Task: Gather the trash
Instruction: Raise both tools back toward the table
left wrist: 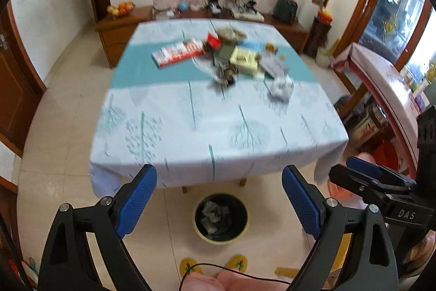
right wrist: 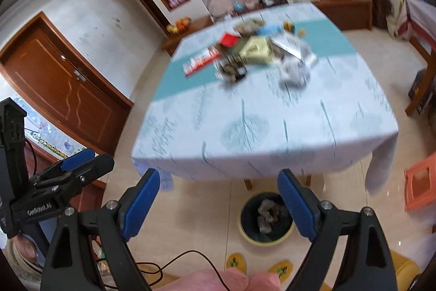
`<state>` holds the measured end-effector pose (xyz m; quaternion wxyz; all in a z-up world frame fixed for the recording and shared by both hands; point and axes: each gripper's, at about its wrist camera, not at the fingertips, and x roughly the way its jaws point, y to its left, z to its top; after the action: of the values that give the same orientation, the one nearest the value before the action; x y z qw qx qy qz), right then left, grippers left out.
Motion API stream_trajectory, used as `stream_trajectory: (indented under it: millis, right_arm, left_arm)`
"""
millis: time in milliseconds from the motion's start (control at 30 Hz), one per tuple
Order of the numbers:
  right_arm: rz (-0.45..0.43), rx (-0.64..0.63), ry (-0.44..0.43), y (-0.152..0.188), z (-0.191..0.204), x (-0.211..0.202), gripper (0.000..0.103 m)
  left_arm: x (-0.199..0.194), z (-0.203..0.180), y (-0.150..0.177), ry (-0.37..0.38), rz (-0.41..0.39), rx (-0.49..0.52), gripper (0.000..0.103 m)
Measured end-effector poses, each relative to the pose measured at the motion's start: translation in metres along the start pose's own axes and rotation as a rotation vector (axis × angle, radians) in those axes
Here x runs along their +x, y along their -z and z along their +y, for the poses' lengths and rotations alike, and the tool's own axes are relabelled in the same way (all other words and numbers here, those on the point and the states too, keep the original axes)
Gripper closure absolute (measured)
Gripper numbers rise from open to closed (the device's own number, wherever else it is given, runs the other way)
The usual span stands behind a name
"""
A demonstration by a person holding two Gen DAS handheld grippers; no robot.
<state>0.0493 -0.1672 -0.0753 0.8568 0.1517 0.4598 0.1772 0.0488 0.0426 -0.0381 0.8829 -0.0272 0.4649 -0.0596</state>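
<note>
A blurred heap of trash (left wrist: 234,56) (right wrist: 256,51) lies at the far middle of the table: a red-and-white box (left wrist: 177,52), a pale yellow carton (left wrist: 244,59), dark wrappers and a crumpled white paper (left wrist: 280,89) (right wrist: 295,70). On the floor at the table's near edge stands a dark bin with a yellow rim (left wrist: 220,218) (right wrist: 265,220), holding crumpled scraps. My left gripper (left wrist: 219,171) is open and holds nothing, held above the bin. My right gripper (right wrist: 218,173) is open too, just left of the bin. Both are well short of the heap.
A white-and-teal cloth covers the table (left wrist: 190,127) (right wrist: 272,132) and hangs over its edges. An orange stool (right wrist: 419,187) is on the right. A wooden sideboard (left wrist: 122,26) lines the far wall. A brown door (right wrist: 62,89) is at left. A black cable (right wrist: 190,252) and yellow slippers (left wrist: 190,266) lie below.
</note>
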Motion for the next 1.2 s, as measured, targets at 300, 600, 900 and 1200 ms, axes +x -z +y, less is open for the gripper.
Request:
stream_trajectory:
  millis: [300,600,900,1200]
  right_arm:
    - [-0.093,-0.063,-0.032,-0.046,0.019,-0.019,0.014]
    - [-0.121,-0.081,0.008,-0.094,0.034,0.009,0.014]
    - [-0.097,0.015,0.106,-0.145,0.044,0.075,0.014]
    - [-0.009,0.181,0.208,-0.177,0.043,0.16,0.014]
  left_arm:
    - [-0.036,0.0,-0.042,-0.047,-0.095,0.023,0.011]
    - [-0.024,0.022,-0.093,-0.085,-0.137,0.074,0.011]
    - [0.038,0.074,-0.167,-0.005,-0.085,0.131,0.011]
    - [0.111,0.113,-0.227,0.047,-0.009,0.273,0.011]
